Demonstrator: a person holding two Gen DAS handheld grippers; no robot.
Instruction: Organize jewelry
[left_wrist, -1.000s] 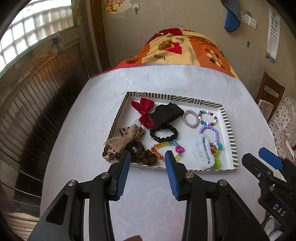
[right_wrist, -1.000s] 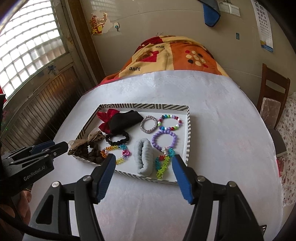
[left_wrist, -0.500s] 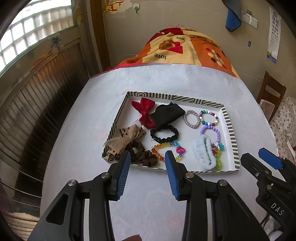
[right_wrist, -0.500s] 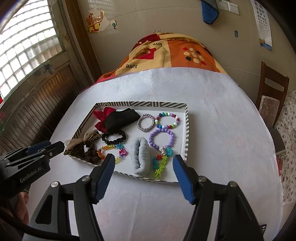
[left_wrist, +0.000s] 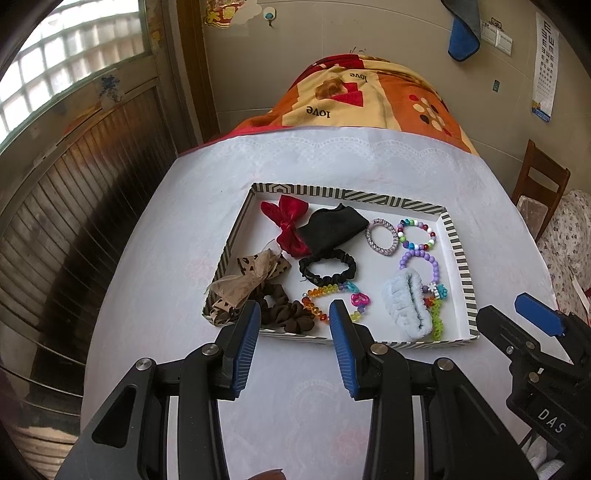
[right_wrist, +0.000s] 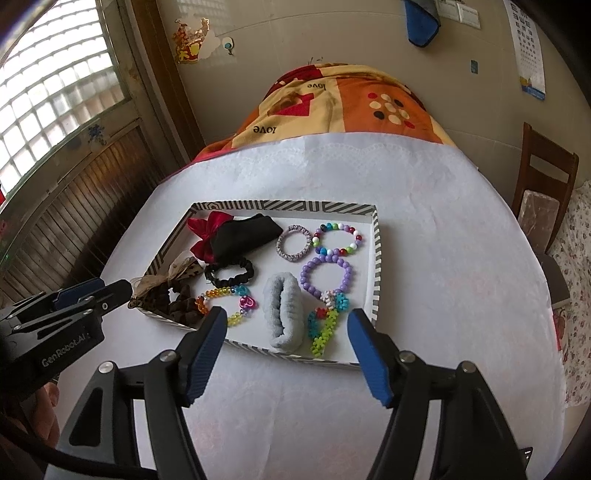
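On white tablecloth (left_wrist: 184, 229): striped tray (left_wrist: 458, 254).

Bare white tablecloth (right_wrist: 461, 258) lies open on the near side and right of the striped tray (left_wrist: 460, 258); approach from there is unobstructed. The tray's low rim borders all four sides. Its left half is crowded: leopard bow (left_wrist: 251, 277), brown scrunchie (left_wrist: 288, 314) and red bow (left_wrist: 288, 225) overlap or touch. Bare tray floor shows between the black scrunchie (right_wrist: 229, 275) and the grey scrunchie (right_wrist: 284, 314). A wooden chair (right_wrist: 546, 184) stands off the table's right edge
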